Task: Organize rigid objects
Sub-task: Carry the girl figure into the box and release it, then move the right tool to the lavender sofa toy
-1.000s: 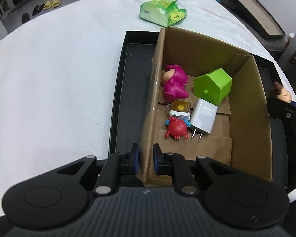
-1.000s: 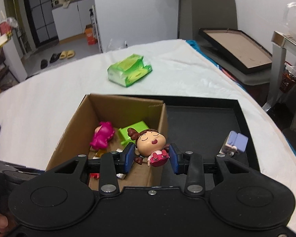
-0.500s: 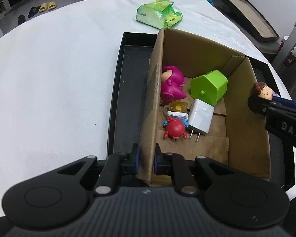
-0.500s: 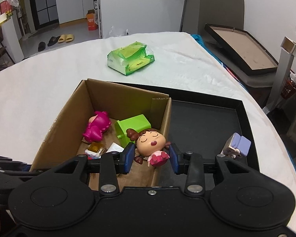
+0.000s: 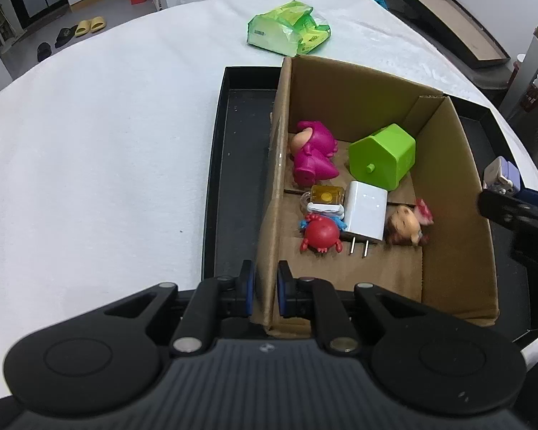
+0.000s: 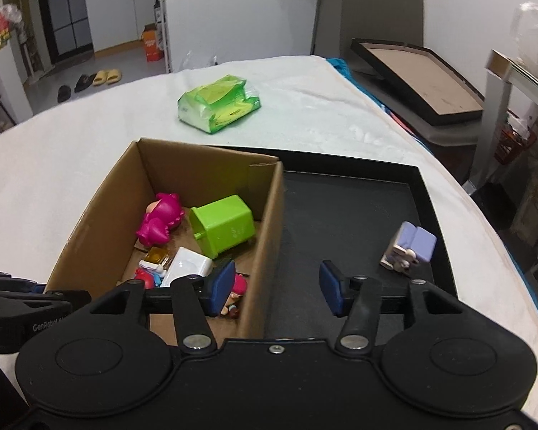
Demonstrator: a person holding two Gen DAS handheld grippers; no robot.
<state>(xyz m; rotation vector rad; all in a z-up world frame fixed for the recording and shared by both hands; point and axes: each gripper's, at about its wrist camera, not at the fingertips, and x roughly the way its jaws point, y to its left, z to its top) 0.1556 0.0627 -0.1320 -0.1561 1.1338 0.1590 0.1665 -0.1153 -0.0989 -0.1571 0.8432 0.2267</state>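
The left gripper (image 5: 265, 288) has its jaws clamped on the near wall of the cardboard box (image 5: 448, 165), which sits in the black tray (image 6: 344, 211) on the white surface (image 5: 89, 143). The right gripper (image 6: 276, 288) hangs above the box's right wall with jaws spread wide and nothing between them.

Contents of the box: a doll figure (image 5: 403, 224) lying on its side beside the white charger (image 5: 365, 211), a red crab toy (image 5: 321, 234), a pink figure (image 5: 314, 159), a green bin toy (image 5: 382, 159) on its side, and a small amber item (image 5: 324, 195). One purple-and-white toy (image 6: 410, 247) is outside the box, near the right edge of the tray.

Risks noted:
- The purple-and-white toy stands close to the tray rim; a low approach could catch the rim or knock the toy over.
- The box wall is thin card. If the left grip twists or pulls, the box may tip or slide and spill its loose contents.
- The right gripper is close to the box's right wall; a sideways swing could strike it.
- A green packet (image 6: 218, 104) lies well apart on the surface and poses no hazard.
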